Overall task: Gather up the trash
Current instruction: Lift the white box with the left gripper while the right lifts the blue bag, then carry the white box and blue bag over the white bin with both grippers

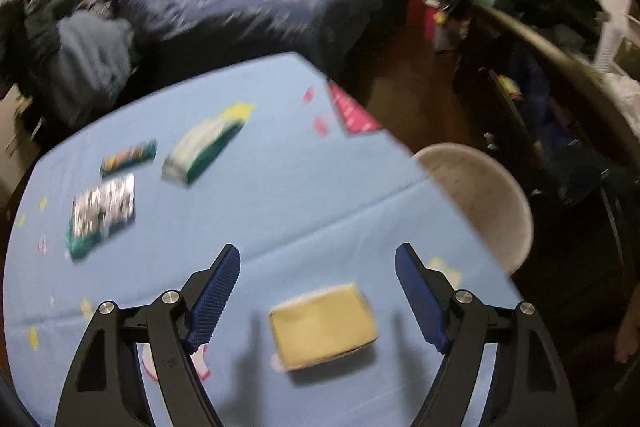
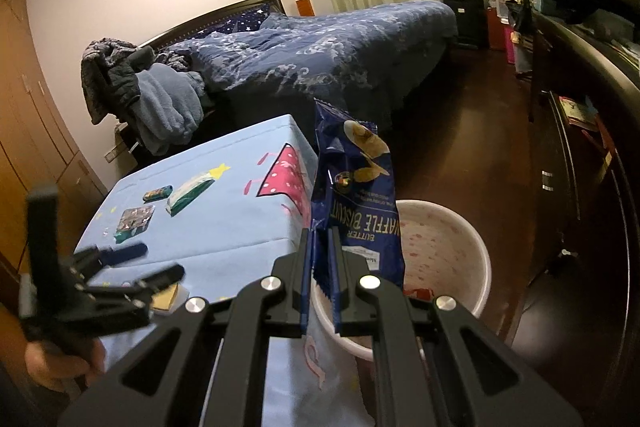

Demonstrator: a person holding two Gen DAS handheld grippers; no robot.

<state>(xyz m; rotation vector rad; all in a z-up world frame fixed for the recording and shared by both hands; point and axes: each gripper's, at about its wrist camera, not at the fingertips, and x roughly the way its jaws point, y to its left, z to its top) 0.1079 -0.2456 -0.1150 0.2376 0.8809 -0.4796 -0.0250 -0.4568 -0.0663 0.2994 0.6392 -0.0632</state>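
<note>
My right gripper [image 2: 320, 239] is shut on the lower edge of a dark blue waffle biscuit bag [image 2: 356, 179], which stands upright over the near rim of a white bucket [image 2: 448, 239]. My left gripper [image 1: 318, 251] is open above the light blue tablecloth [image 1: 320, 187]. A flat yellow packet [image 1: 324, 327] lies on the cloth between and just below its blue pads, which do not touch it. Farther left on the cloth lie a silver-green packet [image 1: 102, 217], a small green-orange wrapper [image 1: 128, 157] and a white-green packet [image 1: 204, 151]. The right wrist view shows the left gripper [image 2: 162, 261] over the yellow packet [image 2: 166, 297].
The white bucket [image 1: 480, 195] stands on the dark wood floor by the table's right edge. A bed with a blue quilt [image 2: 320, 59] lies behind the table. A dark cabinet [image 2: 580, 147] lines the right side. A person's hand [image 2: 60, 363] holds the left gripper.
</note>
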